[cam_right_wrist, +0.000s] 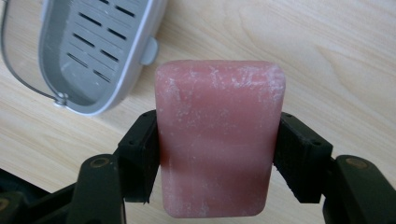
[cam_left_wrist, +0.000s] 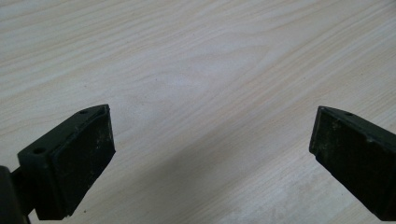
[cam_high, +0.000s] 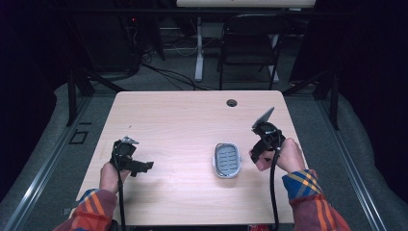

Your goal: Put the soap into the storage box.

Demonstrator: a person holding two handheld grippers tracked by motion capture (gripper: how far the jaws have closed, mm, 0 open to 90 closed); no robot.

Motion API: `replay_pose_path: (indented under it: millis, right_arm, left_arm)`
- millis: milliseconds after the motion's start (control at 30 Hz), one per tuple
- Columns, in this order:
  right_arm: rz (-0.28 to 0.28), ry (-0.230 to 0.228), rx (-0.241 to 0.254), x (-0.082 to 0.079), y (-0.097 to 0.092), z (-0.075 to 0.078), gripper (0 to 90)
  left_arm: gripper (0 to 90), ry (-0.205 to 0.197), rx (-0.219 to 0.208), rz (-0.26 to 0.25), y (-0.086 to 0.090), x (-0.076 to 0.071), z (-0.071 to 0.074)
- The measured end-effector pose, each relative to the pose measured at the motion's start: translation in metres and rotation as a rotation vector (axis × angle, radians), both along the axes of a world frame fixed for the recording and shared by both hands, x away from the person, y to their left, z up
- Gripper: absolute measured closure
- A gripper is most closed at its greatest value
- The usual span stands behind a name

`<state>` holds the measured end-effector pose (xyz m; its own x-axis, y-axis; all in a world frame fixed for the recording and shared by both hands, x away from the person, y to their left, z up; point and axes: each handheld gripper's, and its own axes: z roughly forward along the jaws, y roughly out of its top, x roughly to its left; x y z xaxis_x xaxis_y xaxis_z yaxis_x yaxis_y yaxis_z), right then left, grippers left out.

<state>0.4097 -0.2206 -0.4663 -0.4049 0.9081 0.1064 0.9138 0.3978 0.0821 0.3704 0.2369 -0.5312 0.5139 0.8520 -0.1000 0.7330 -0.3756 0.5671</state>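
A pink bar of soap [cam_right_wrist: 217,135] sits clamped between the two black jaws of my right gripper [cam_right_wrist: 215,158], which is shut on its long sides. In the high view the right gripper [cam_high: 260,155] hangs just right of a grey slotted soap dish [cam_high: 226,160] in the middle of the table, and the soap [cam_high: 260,162] peeks out pink below it. The same soap dish [cam_right_wrist: 88,51] lies empty at the upper left of the right gripper view. My left gripper [cam_high: 144,166] hovers over the left part of the table, its jaws wide apart over bare wood [cam_left_wrist: 210,93], with nothing between them.
The light wooden table [cam_high: 183,120] has a small cable hole [cam_high: 232,102] near its far edge. A dark chair [cam_high: 250,43] and a white desk leg [cam_high: 199,48] stand on the floor beyond the table.
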Motion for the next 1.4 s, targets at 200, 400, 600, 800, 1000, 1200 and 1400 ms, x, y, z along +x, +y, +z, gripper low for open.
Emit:
replay_pose_path:
  millis: [200, 400, 600, 800, 1000, 1200, 1400]
  right_arm:
    - [0.017, 0.016, -0.022, 0.007, 0.010, 0.005, 37.3]
    - [0.026, 0.027, -0.037, 0.013, 0.019, 0.009, 37.3]
    - [0.024, 0.013, -0.040, 0.017, 0.031, 0.015, 37.3]
    - [0.045, 0.025, -0.048, 0.020, 0.041, 0.017, 37.3]
    - [0.058, 0.035, -0.054, 0.023, 0.051, 0.017, 37.3]
    - [0.065, 0.037, -0.054, 0.026, 0.060, 0.015, 37.3]
    - [0.088, 0.054, -0.064, 0.028, 0.066, 0.013, 37.3]
  left_arm:
    - [0.1, 0.005, 0.000, -0.006, 0.000, 0.001, 0.000]
    - [0.1, 0.003, 0.001, -0.015, -0.001, 0.002, -0.001]
    - [0.1, 0.004, 0.000, -0.018, -0.001, 0.001, 0.000]
    - [0.2, 0.002, 0.000, -0.019, -0.002, 0.000, 0.000]
    - [0.2, 0.002, 0.000, -0.020, -0.002, 0.000, 0.000]
    - [0.2, 0.002, -0.001, -0.021, -0.002, 0.000, 0.000]
    - [0.2, 0.004, -0.003, -0.021, -0.002, 0.000, 0.000]
